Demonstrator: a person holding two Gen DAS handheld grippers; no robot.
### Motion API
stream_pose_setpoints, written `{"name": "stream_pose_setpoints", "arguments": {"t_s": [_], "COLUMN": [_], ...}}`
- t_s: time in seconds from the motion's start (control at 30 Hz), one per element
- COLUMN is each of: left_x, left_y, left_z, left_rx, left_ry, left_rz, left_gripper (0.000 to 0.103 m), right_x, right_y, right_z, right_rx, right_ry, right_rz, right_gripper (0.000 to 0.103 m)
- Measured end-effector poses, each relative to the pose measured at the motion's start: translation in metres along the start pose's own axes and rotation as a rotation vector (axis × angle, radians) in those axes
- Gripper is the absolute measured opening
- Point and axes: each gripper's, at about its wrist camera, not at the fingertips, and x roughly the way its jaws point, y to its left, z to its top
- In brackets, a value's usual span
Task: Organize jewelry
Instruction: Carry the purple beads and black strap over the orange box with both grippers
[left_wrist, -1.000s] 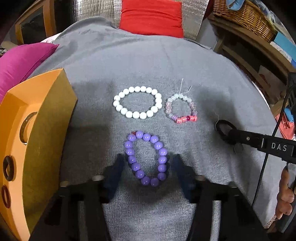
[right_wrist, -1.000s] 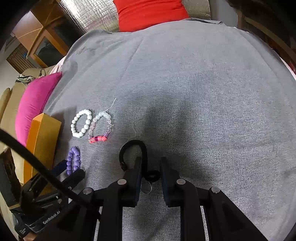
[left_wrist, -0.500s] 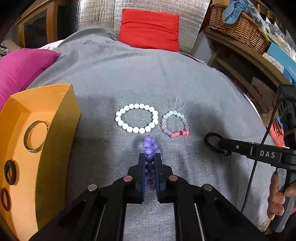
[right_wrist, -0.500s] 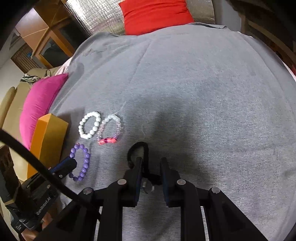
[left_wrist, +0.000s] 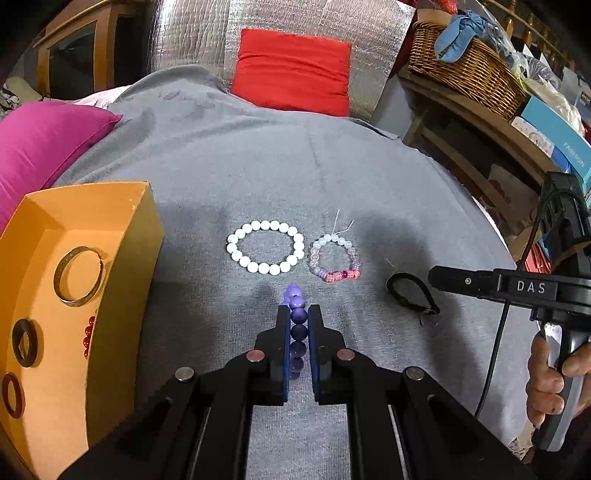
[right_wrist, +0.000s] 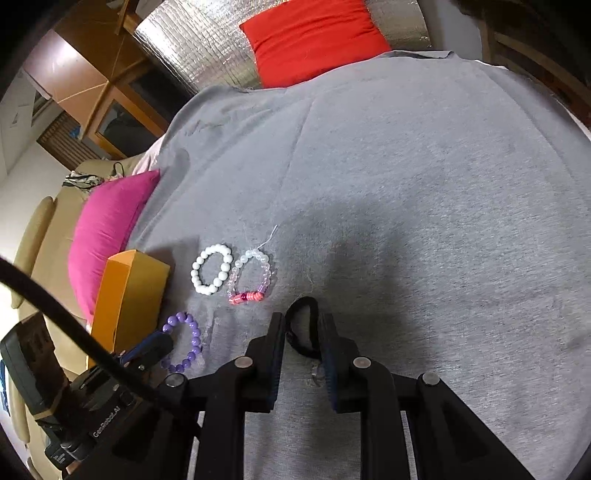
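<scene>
My left tool (left_wrist: 298, 325), jaws spread around it a second ago, now clamps the purple bracelet (left_wrist: 297, 314) and lifts it off the grey cloth (left_wrist: 295, 177); the orange box (left_wrist: 122, 280) alongside looks next.

The left gripper (left_wrist: 298, 321), a black two-finger tool with blue-lined pads, points steeply downward, its jaws clamped flat on a strand of round purple beads (left_wrist: 297, 325) that pokes out past the tips toward 12 o'clock. In the right wrist view it (right_wrist: 157, 345) enters from 8 o'clock. The right gripper (right_wrist: 302, 325), of the same black build, also tilts steeply down, its fingers narrowly parted around a thin black cord loop (right_wrist: 303, 326); whether the pads press on it cannot be told. A bare hand (left_wrist: 552, 380) wraps the right gripper's handle at 4 o'clock in the left wrist view
</scene>
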Motion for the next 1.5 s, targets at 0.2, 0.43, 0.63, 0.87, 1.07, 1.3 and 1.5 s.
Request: {"name": "stream_pose_setpoints", "arguments": {"t_s": [0.2, 0.43, 0.63, 0.87, 1.07, 1.3, 1.5], "left_x": [0.000, 0.001, 0.001, -0.007, -0.019, -0.032, -0.058], "left_y": [-0.001, -0.007, -0.004, -0.006, -0.011, -0.014, -0.014], "left_z": [-0.001, -0.002, -0.002, -0.001, 0.001, 0.003, 0.005], "left_rx": [-0.003, 0.009, 0.007, 0.008, 0.021, 0.021, 0.004], "left_ry": [0.006, 0.012, 0.015, -0.014, -0.050, -0.088, -0.166], "left_rz": [0.012, 0.008, 0.021, 0.029, 0.026, 0.023, 0.010], "left_gripper": [0.009, 0.009, 0.009, 0.009, 0.009, 0.009, 0.009], "right_x": [-0.002, 0.021, 0.032, 0.012, 0.000, -0.007, -0.015], "right_y": [-0.016, -0.012, -0.002, -0.009, -0.006, 0.010, 0.032], "right_z": [0.004, 0.002, 0.000, 0.005, 0.007, 0.006, 0.006], "right_rx": [0.063, 0.036, -0.055, 0.010, 0.029, 0.003, -0.036], "right_ry": [0.008, 0.029, 0.014, -0.040, -0.067, -0.091, -0.135], "right_rz": [-0.018, -0.066, -0.120, -0.010, 0.037, 0.058, 0.105], "right_gripper": [0.023, 0.050, 0.015, 0.006, 0.006, 0.006, 0.006]}}
